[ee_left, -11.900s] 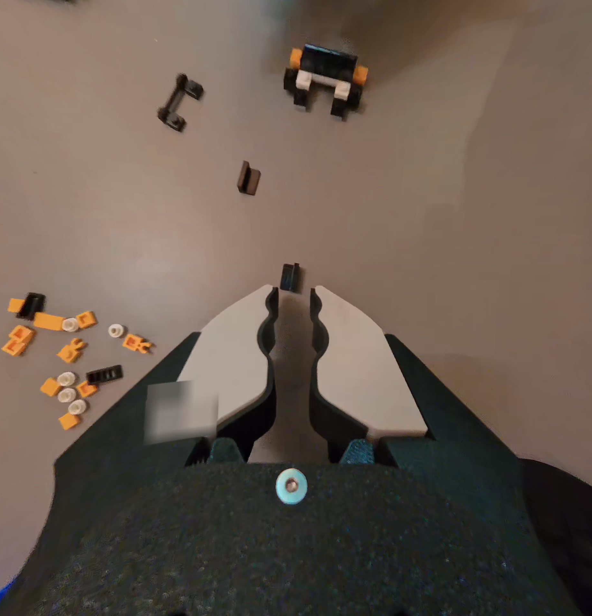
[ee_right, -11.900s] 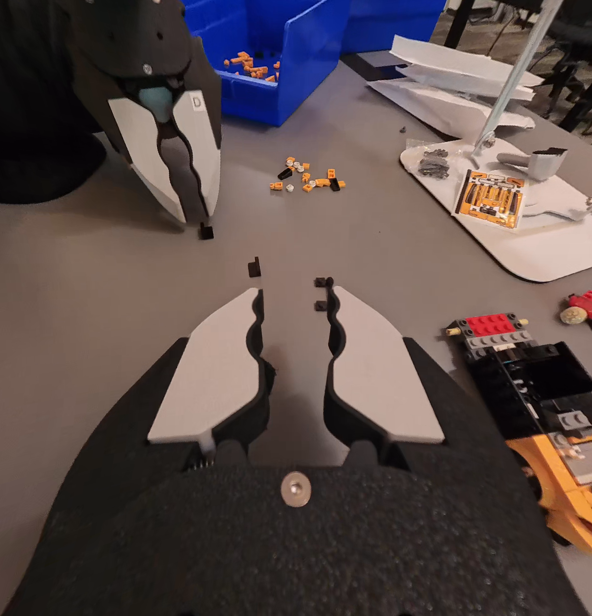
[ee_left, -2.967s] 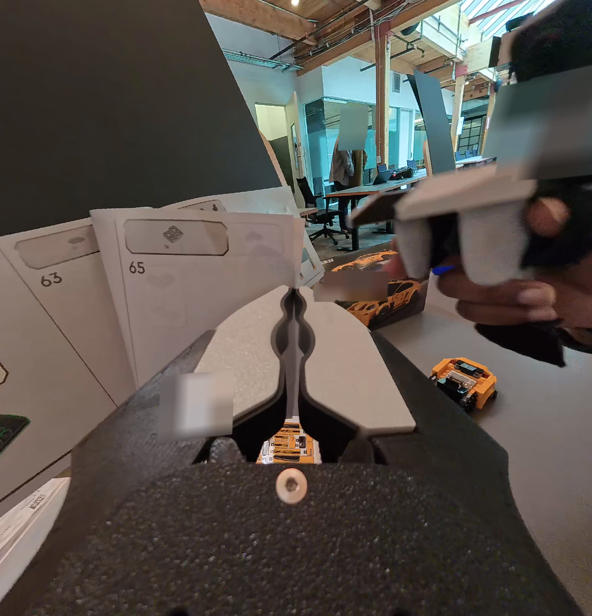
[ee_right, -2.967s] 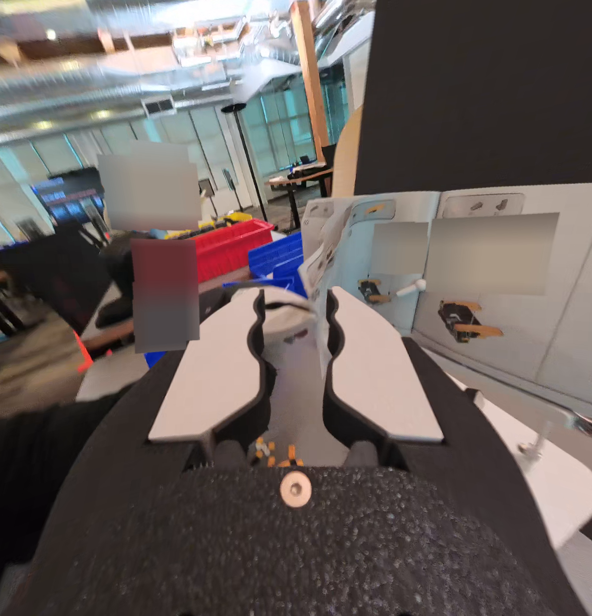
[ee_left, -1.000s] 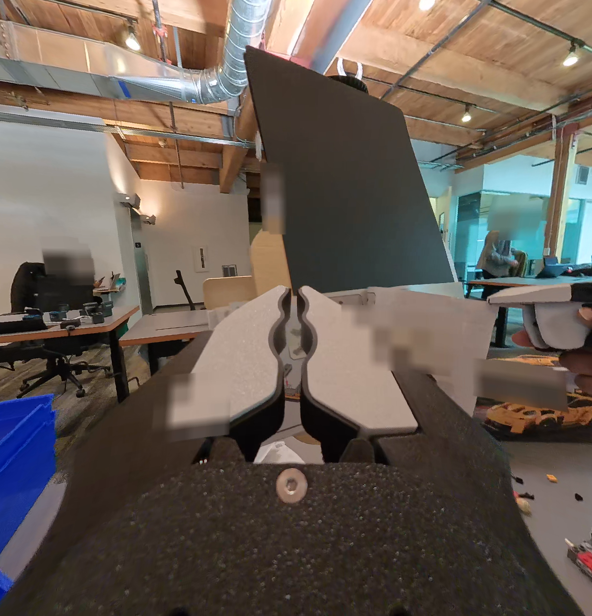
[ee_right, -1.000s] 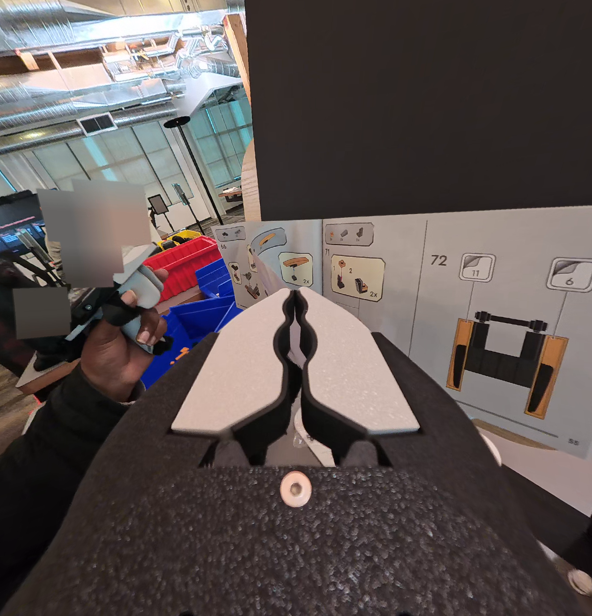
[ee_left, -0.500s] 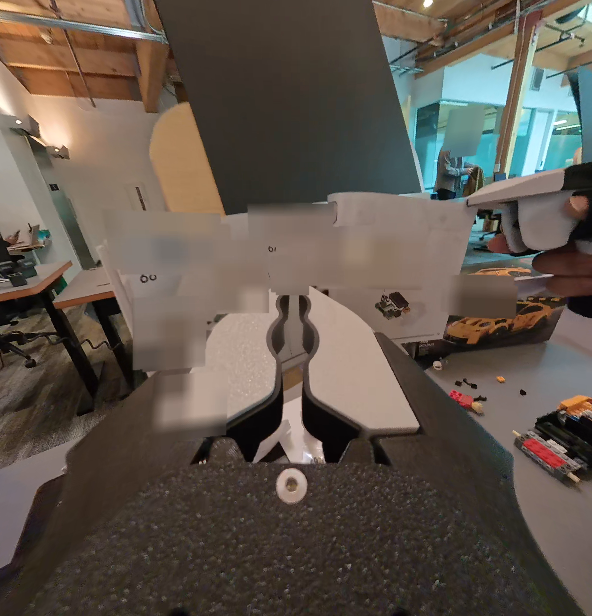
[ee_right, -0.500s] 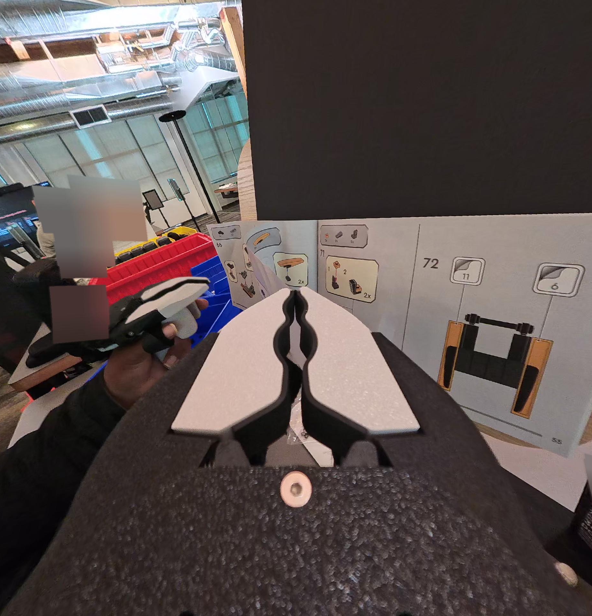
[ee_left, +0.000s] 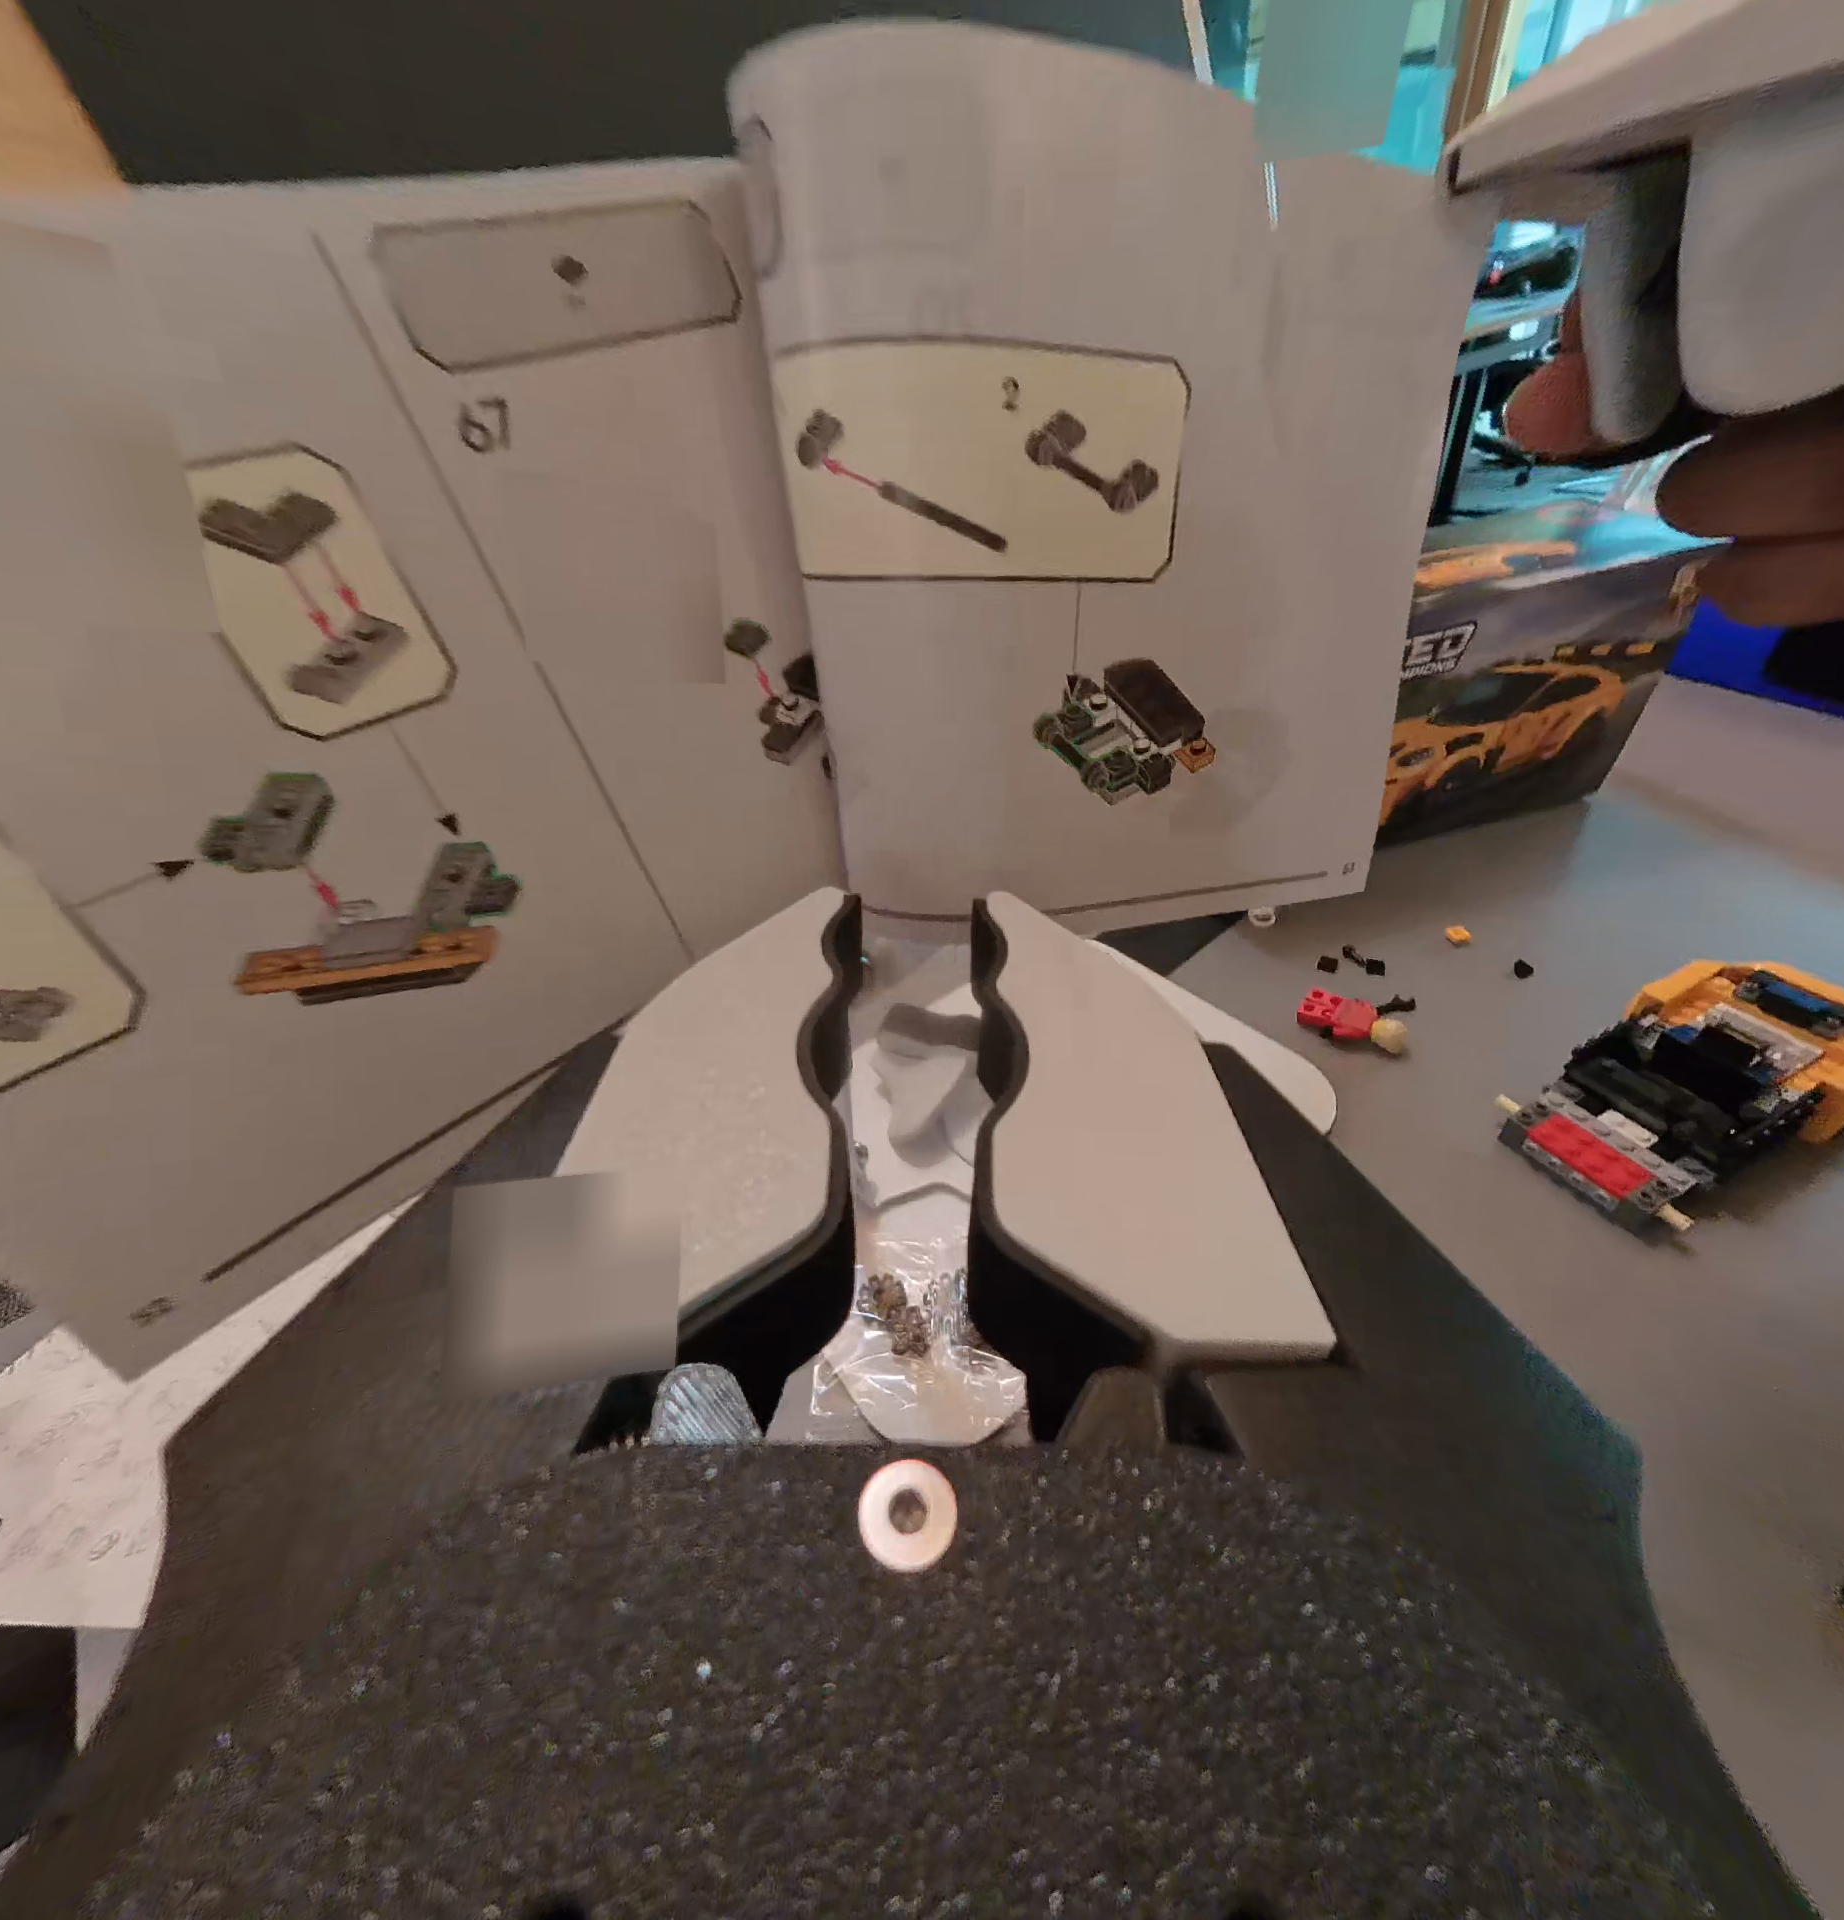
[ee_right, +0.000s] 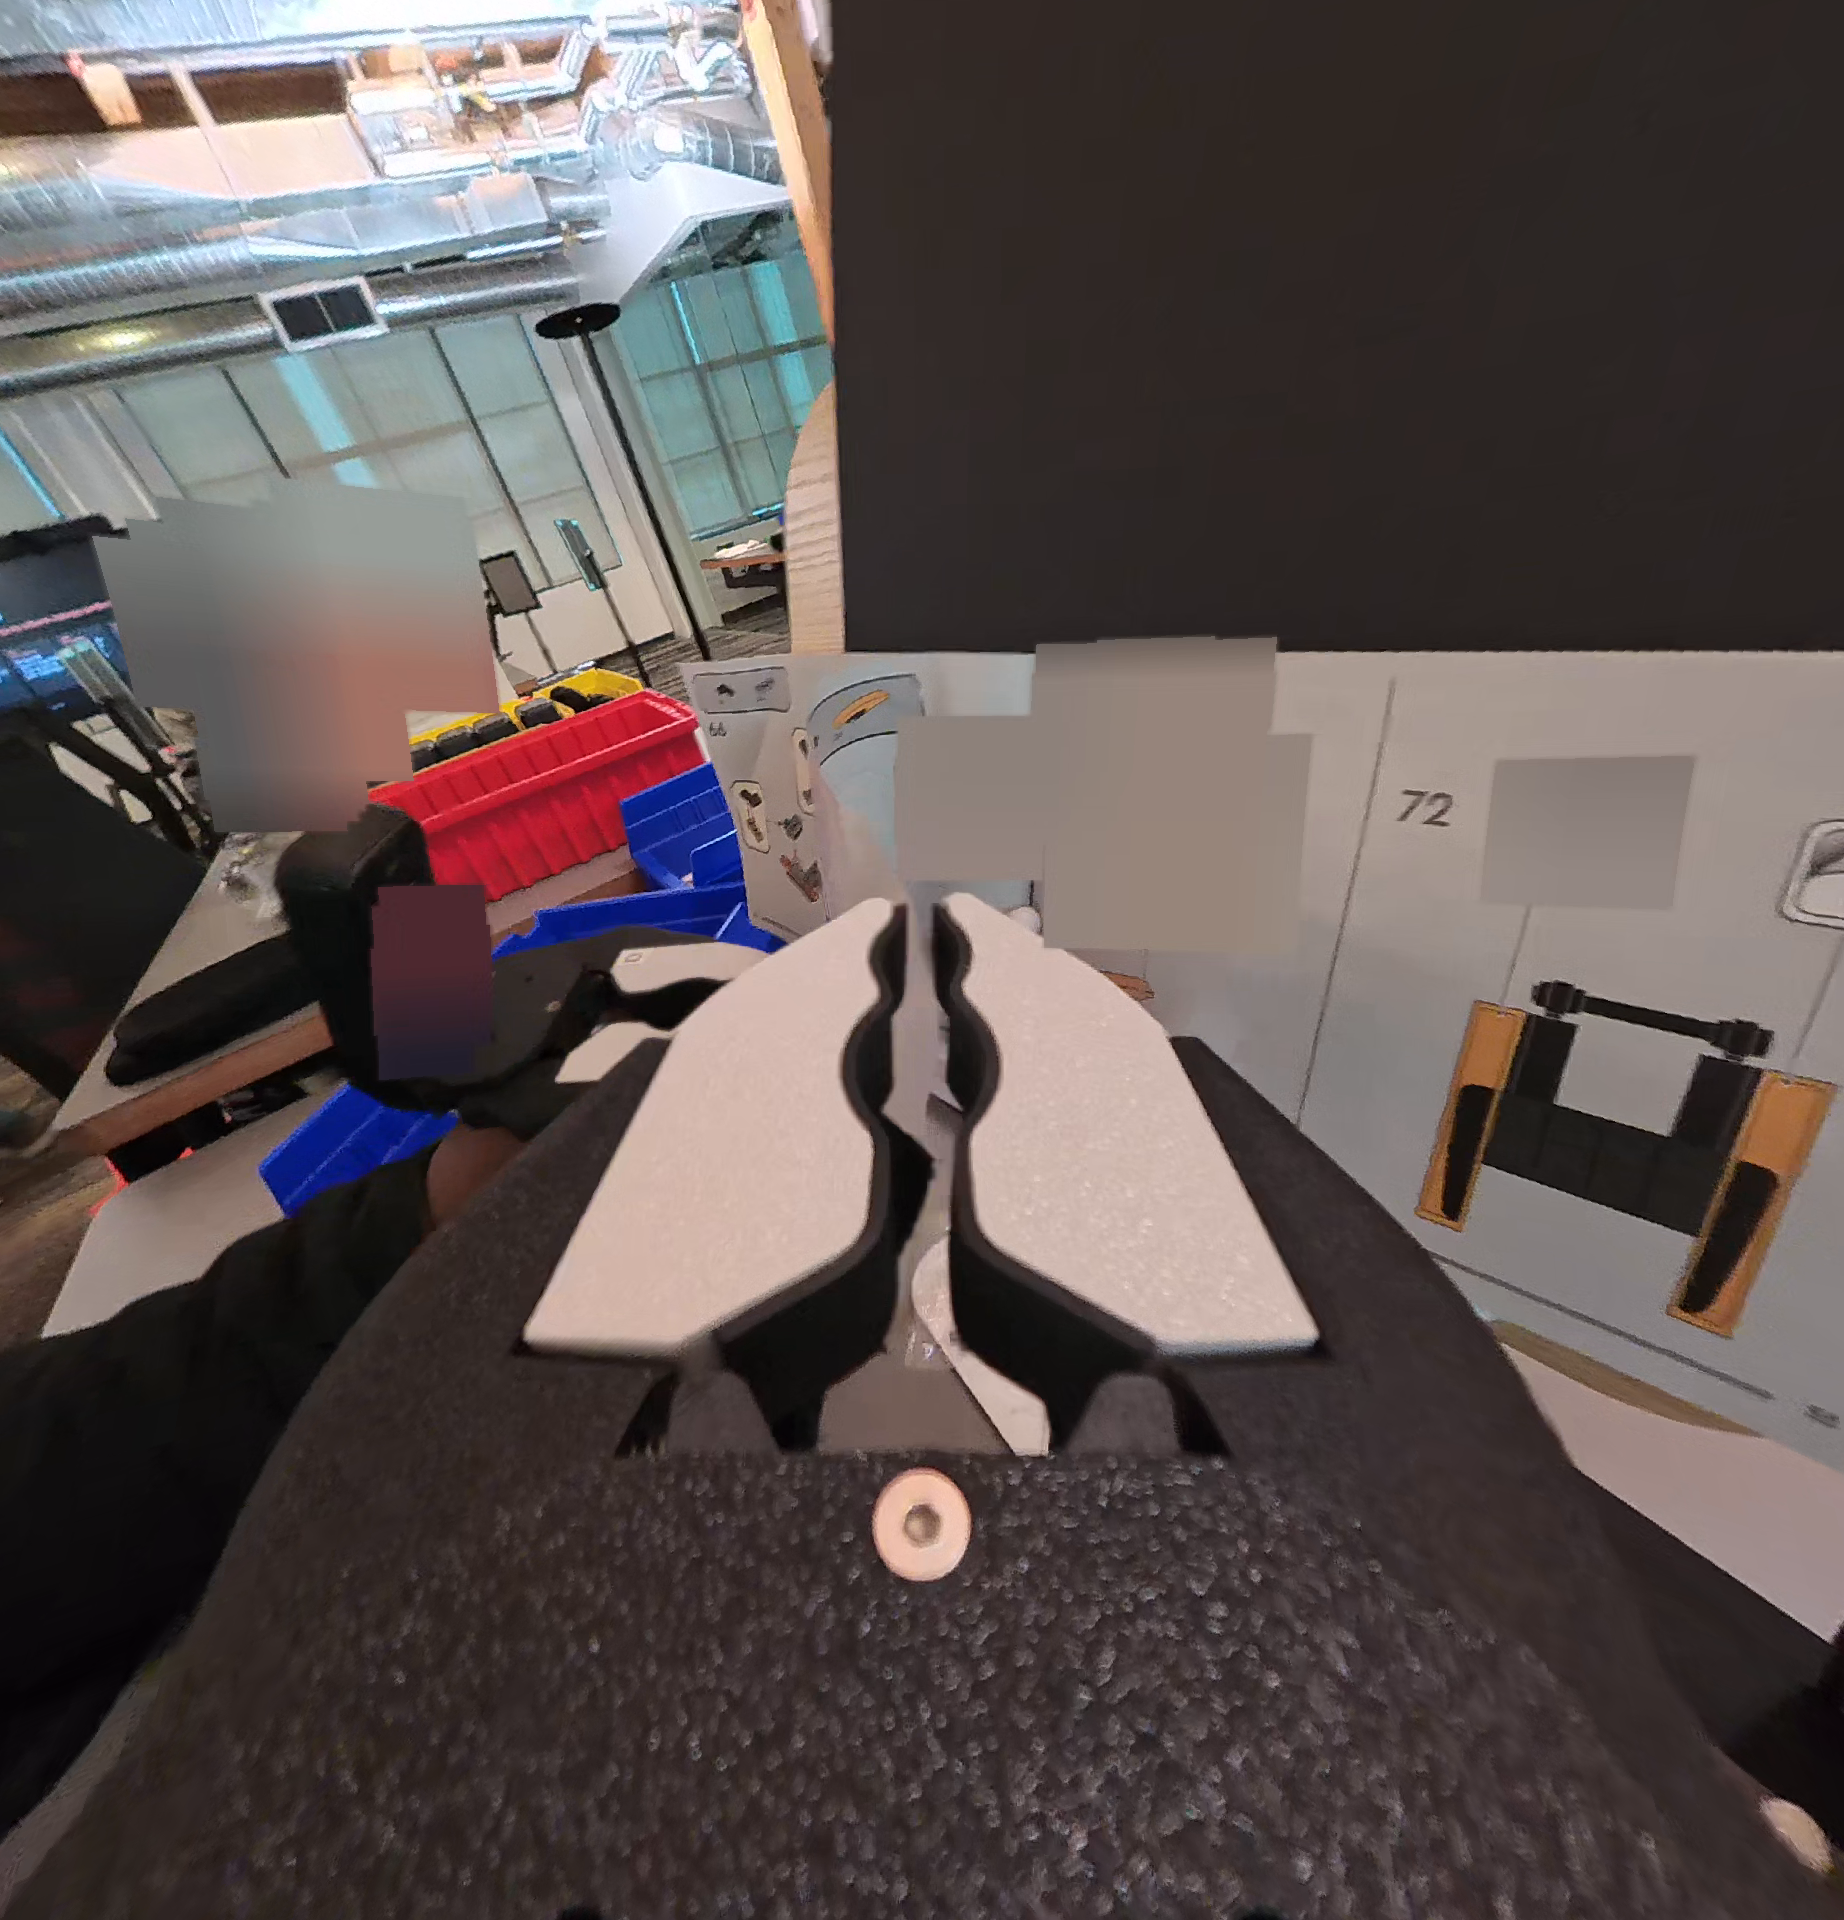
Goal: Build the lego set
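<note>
In the left wrist view the open instruction booklet point(ee_left: 398, 644) stands upright close in front, with one page point(ee_left: 1001, 644) curled forward. My left gripper point(ee_left: 913, 920) is slightly open, its tips at that page's lower edge, gripping nothing that I can see. A clear bag of small parts point(ee_left: 913, 1340) lies under the fingers. The part-built orange and black car point(ee_left: 1718, 1081) sits on the table to the right. My right gripper point(ee_right: 920, 920) is shut and empty, facing the booklet point(ee_right: 1583, 1039); it also shows at the upper right of the left wrist view point(ee_left: 1676, 156).
A minifigure point(ee_left: 1349, 1018) and loose small pieces point(ee_left: 1458, 935) lie near the car. The set's box point(ee_left: 1520, 707) stands behind the booklet. A black board point(ee_right: 1313, 312) rises behind the booklet. Red point(ee_right: 554, 790) and blue bins point(ee_right: 679, 831) stand at the left. My left gripper point(ee_right: 627, 997) shows there too. Some 15 cm of space lies between my two pairs of fingers.
My left gripper has tilted down and moved in close to the booklet, and its fingers have parted a little. The right gripper has stayed almost still and shut.
</note>
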### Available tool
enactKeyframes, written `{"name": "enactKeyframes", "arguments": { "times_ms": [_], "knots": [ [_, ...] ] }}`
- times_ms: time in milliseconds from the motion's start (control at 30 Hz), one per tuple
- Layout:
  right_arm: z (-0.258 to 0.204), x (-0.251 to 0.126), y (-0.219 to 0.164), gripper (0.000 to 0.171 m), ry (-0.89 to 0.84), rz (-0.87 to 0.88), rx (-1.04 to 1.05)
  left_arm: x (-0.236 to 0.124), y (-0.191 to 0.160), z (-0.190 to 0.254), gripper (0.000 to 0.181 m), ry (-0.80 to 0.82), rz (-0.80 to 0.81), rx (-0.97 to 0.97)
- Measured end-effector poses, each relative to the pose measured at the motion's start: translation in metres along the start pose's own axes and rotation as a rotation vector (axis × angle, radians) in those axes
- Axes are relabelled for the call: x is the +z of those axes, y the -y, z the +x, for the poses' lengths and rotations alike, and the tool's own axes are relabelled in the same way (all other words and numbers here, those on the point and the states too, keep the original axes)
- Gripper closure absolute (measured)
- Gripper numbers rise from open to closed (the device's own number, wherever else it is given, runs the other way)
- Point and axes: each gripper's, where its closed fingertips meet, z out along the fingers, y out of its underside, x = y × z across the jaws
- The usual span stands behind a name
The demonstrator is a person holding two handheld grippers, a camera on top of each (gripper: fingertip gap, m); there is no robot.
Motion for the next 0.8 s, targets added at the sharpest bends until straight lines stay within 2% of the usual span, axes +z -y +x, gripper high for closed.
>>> {"name": "enactKeyframes", "arguments": {
  "times_ms": [167,333,400,500,567,667,800],
  "knots": [
    [-0.017,0.004,-0.029,0.129,0.073,-0.076,-0.05,0.006,-0.003,0.007,0.162,-0.024,-0.009,-0.001],
    [-0.047,0.01,-0.061,0.107,0.193,-0.113,-0.067,0.009,-0.003,0.009,0.162,-0.026,-0.007,-0.002],
    [-0.061,0.014,-0.064,0.11,0.221,-0.112,-0.059,0.01,-0.002,0.009,0.162,-0.024,-0.007,0.002],
    [-0.065,0.025,-0.066,0.149,0.165,-0.115,-0.121,0.01,-0.002,0.009,0.162,-0.027,-0.005,0.009],
    [-0.068,0.031,-0.058,0.167,0.156,-0.1,-0.136,0.007,0.0,0.006,0.162,-0.018,-0.003,0.025],
    [-0.076,0.042,-0.044,0.169,0.201,-0.132,-0.069,-0.001,-0.002,-0.005,0.165,-0.025,-0.033,0.039],
    [-0.084,0.066,-0.033,0.166,0.235,-0.225,-0.09,-0.016,-0.035,0.013,0.169,-0.226,-0.258,-0.006]
  ]
}}
